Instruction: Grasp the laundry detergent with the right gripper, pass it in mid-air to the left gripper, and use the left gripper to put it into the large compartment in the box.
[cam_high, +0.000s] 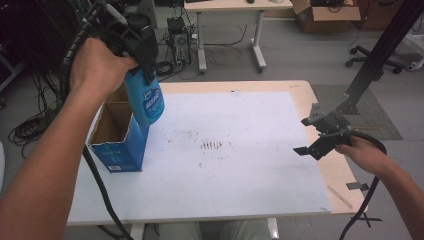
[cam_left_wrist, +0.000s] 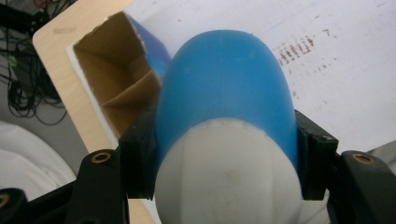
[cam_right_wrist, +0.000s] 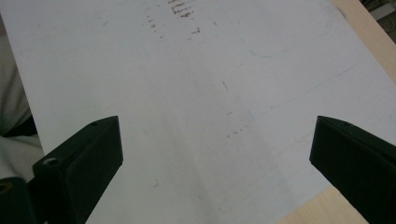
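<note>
Bottle above box, table's left

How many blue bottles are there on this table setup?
1. The blue bottle hangs in the left gripper, beside the open blue box. More could sit unseen deep inside the box.

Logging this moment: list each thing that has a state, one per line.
blue bottle: lifted, clamped, hanging beside the box's open top.
cardboard box: upright, top open.
left hand-held gripper: shut on the bottle.
right hand-held gripper: open, nothing between its jaws, above the white sheet.
</note>
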